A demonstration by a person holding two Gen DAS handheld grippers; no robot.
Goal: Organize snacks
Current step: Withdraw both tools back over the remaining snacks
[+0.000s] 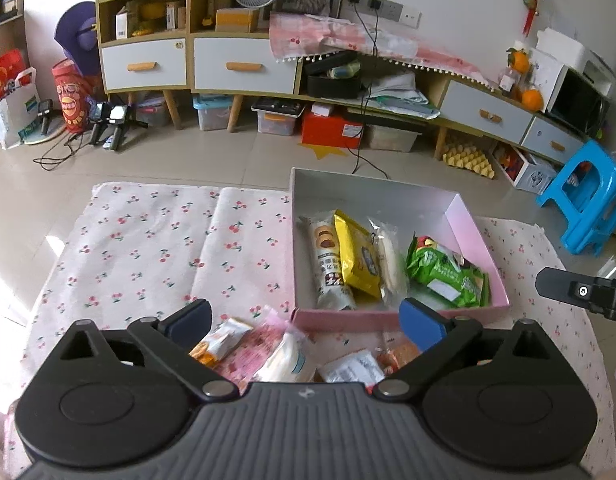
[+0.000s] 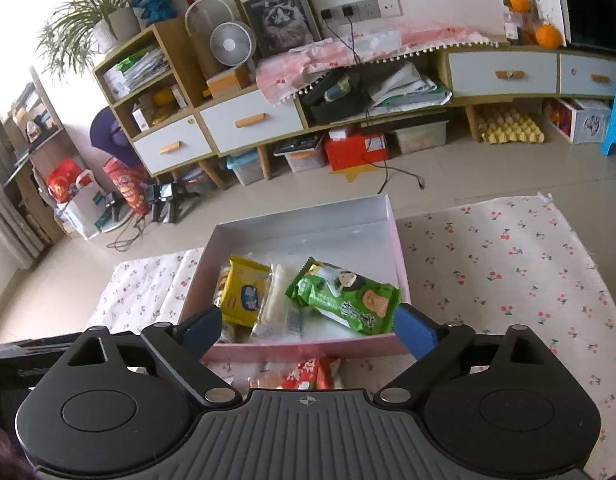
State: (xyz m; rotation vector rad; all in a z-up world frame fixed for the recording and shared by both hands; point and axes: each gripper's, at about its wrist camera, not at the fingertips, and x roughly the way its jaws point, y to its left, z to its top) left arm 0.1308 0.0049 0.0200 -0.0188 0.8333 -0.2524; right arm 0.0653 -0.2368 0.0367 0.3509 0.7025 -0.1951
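Observation:
A pink box (image 1: 467, 232) (image 2: 397, 248) with a white inside sits on a cherry-print cloth (image 1: 148, 248) (image 2: 507, 264). In it lie a long beige biscuit pack (image 1: 327, 256), a yellow pack (image 1: 355, 256) (image 2: 246, 292), a clear-wrapped white snack (image 1: 387, 256) (image 2: 276, 300) and a green pack (image 1: 447, 272) (image 2: 347, 296). Loose snacks lie in front of the box: an orange-white packet (image 1: 224, 340), a pink packet (image 1: 252, 348), a white one (image 1: 288, 360), and a red packet (image 2: 308, 374). My left gripper (image 1: 304, 320) is open and empty above the loose snacks. My right gripper (image 2: 308, 330) is open and empty at the box's near wall.
The right gripper's body (image 1: 579, 292) shows at the right edge of the left wrist view. Beyond the cloth are tiled floor, a low cabinet (image 1: 244, 64) with storage bins under it, a cable (image 1: 359, 160) and a blue stool (image 1: 587, 200).

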